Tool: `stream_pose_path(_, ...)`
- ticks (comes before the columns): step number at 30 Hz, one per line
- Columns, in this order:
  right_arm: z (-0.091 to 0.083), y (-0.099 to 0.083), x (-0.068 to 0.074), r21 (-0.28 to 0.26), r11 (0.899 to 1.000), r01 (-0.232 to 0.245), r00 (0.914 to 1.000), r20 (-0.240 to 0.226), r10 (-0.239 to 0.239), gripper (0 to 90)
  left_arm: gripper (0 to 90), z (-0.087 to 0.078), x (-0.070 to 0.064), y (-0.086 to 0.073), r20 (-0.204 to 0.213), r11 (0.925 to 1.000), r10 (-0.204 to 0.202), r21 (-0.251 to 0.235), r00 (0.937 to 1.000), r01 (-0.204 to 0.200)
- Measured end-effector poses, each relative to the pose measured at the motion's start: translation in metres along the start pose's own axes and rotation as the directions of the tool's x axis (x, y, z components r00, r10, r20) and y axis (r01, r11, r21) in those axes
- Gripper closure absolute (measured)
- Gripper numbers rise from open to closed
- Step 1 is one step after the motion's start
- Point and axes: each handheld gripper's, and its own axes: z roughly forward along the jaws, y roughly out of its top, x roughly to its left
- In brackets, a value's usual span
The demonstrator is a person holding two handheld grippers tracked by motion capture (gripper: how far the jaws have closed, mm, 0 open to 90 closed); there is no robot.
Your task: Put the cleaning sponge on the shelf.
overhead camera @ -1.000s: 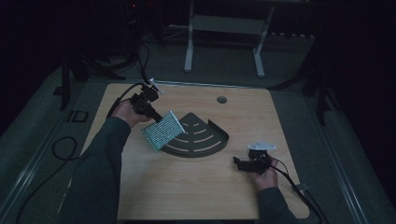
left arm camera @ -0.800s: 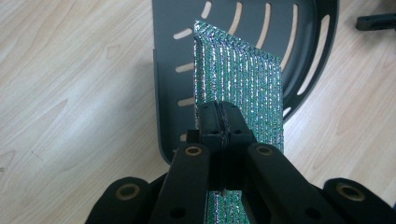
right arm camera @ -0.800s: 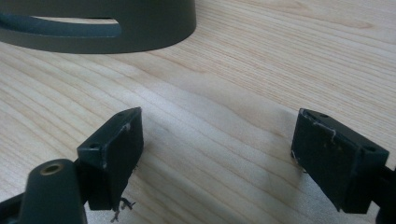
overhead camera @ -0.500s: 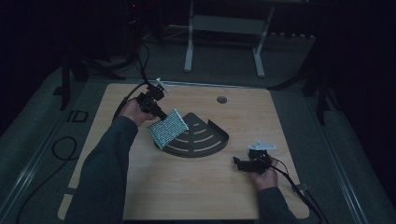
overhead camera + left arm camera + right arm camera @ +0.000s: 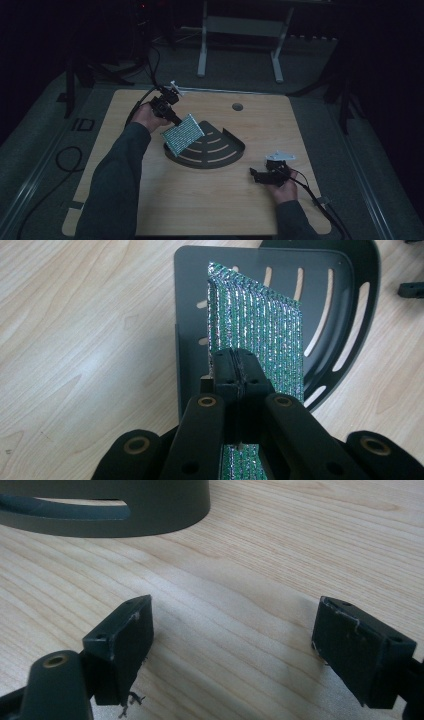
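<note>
Near the bottom edge of the wooden worktop [image 5: 150,200], right tongs [image 5: 256,175] resting low, spread wide apart, holding nothing (just waiting, it seems). Farther up, left tongs [image 5: 235,371] squeezed tight on one edge of the shiny green pad [image 5: 260,330], tilted over the dark slotted tray [image 5: 220,150], lifted as if to be set down inside.

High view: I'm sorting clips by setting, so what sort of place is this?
Probably a dim lab or recording room, not a home: one wooden table on grey flooring, cables trailing beside it, a metal stand behind, and a person working with a hand-held gripper.
</note>
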Motion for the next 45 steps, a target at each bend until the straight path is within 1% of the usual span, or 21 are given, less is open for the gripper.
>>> stream_pose_path(6, 0.000, 0.000, 0.000, 0.000, 1.000, 0.000, 1.0000, 0.000, 0.000, 16.3, 90.0, 0.004, 0.001, 0.003, 0.002, 1.0000, -0.004, -0.002, 1.0000, 0.004)
stream_pose_path(7, 0.000, 0.000, 0.000, 0.000, 1.000, 0.000, 1.0000, 0.000, 0.000, 16.4, 90.0, 0.006, 0.002, 0.003, 0.004, 1.0000, 0.001, 0.001, 1.0000, -0.001)
stream_pose_path(11, 0.000, 0.000, 0.000, 0.000, 1.000, 0.001, 1.0000, -0.002, -0.001, 16.4, 90.0, 0.010, 0.004, 0.004, -0.014, 1.0000, 0.003, 0.008, 0.9999, -0.003)
stream_pose_path(15, 0.000, 0.000, 0.000, 0.001, 1.000, 0.001, 1.0000, -0.002, -0.001, 16.4, 90.0, 0.014, 0.007, 0.005, -0.016, 1.0000, -0.003, 0.007, 0.9999, 0.003)
stream_pose_path(21, 0.000, 0.000, 0.000, 0.000, 1.000, 0.002, 1.0000, -0.002, -0.002, 16.4, 90.0, 0.019, 0.006, 0.007, -0.032, 0.9999, 0.004, 0.014, 0.9995, -0.004)
stream_pose_path(23, 0.000, 0.000, 0.000, 0.001, 1.000, 0.001, 1.0000, -0.002, -0.001, 16.4, 90.0, 0.022, 0.006, 0.008, -0.035, 0.9997, 0.009, 0.022, 0.9993, -0.008)
stream_pose_path(29, 0.000, 0.000, 0.000, 0.001, 1.000, 0.002, 1.0000, -0.002, -0.002, 16.4, 89.9, 0.029, 0.007, 0.010, -0.051, 0.9994, 0.006, 0.034, 0.9987, -0.004)
stream_pose_path(35, 0.000, 0.000, 0.000, 0.001, 1.000, 0.002, 1.0000, -0.002, -0.002, 16.4, 90.0, 0.033, 0.009, 0.009, -0.054, 0.9996, 0.008, 0.028, 0.9985, -0.007)
stream_pose_path(38, 0.000, 0.000, 0.000, 0.000, 1.000, 0.002, 1.0000, -0.002, -0.002, 16.4, 90.0, 0.035, 0.010, 0.009, -0.063, 0.9997, 0.008, 0.023, 0.9980, -0.007)
stream_pose_path(45, 0.000, 0.000, 0.000, 0.000, 1.000, 0.002, 1.0000, -0.002, -0.002, 16.4, 89.9, 0.042, 0.011, 0.009, -0.066, 0.9993, 0.007, 0.037, 0.9978, -0.005)
